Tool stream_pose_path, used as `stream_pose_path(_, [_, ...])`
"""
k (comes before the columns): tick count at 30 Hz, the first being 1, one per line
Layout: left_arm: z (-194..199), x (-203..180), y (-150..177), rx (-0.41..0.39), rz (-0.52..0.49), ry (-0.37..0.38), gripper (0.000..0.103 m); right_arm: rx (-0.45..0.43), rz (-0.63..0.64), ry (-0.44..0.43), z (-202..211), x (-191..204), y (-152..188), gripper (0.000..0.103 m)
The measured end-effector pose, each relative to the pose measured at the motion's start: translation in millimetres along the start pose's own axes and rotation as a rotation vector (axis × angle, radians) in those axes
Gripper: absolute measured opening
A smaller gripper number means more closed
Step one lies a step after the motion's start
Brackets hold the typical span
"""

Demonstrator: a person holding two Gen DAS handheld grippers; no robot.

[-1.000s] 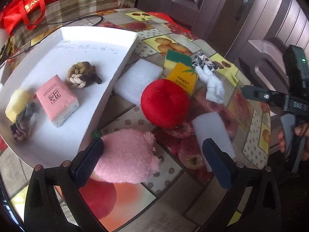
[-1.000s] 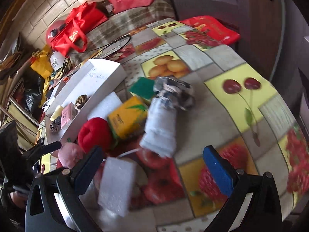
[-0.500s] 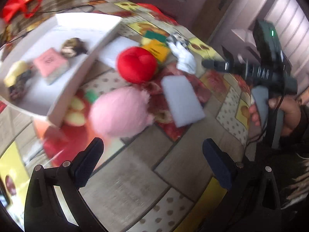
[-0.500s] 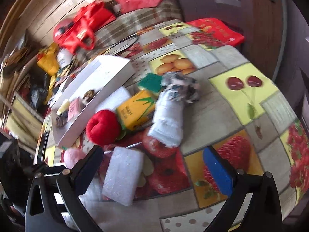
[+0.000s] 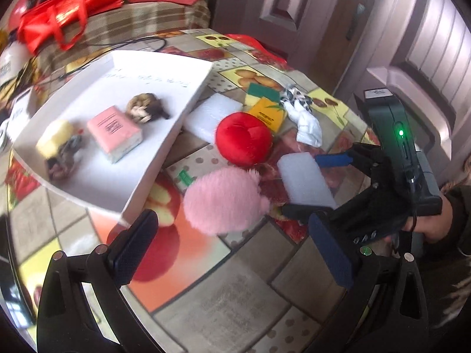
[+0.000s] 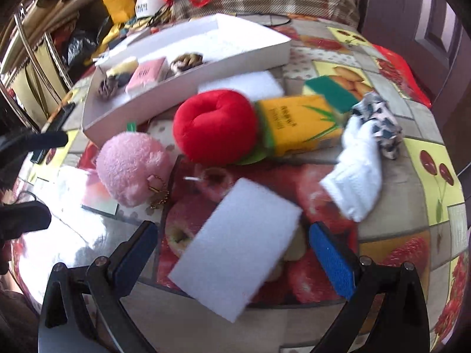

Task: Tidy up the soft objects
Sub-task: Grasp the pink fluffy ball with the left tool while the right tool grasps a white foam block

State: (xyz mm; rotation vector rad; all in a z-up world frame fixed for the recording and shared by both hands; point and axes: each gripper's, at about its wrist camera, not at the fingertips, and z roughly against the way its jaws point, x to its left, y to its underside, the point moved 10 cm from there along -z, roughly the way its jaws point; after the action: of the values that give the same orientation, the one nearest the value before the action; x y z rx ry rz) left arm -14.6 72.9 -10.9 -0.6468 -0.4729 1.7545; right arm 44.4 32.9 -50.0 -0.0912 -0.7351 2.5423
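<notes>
My right gripper (image 6: 232,257) is open, its fingers on either side of the near end of a white foam block (image 6: 244,229) that lies flat on the table. The left wrist view shows the same gripper (image 5: 315,186) astride that block (image 5: 303,176). My left gripper (image 5: 232,248) is open and holds nothing; a pink plush ball (image 5: 223,200) lies just ahead of it. Behind that sit a red plush apple (image 5: 244,138), a yellow tissue pack (image 5: 266,113), a green sponge (image 5: 262,89), a white sock (image 5: 306,123) and a second foam block (image 5: 212,114).
A white tray (image 5: 164,153) at the left holds a pink tissue pack (image 5: 114,132), a knotted rope ball (image 5: 144,107), a yellow sponge (image 5: 54,138) and a small rope toy. Red bags (image 5: 64,8) lie on the bench behind. A hand (image 5: 432,223) holds the right gripper.
The right gripper has come down and forward over the white foam block, which now lies between its fingers. The left gripper has swung back to face the pink plush and tray.
</notes>
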Motion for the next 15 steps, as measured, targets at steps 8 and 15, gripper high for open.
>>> stream_pose_path(8, [-39, -6, -12, 0.077, -0.054, -0.063, 0.102, -0.007, -0.019, 0.043, 6, -25, 16, 0.066])
stream_pose_path(15, [-65, -5, -6, 0.147, -0.078, -0.081, 0.09, -0.019, -0.119, 0.084, 18, -58, 31, 0.065])
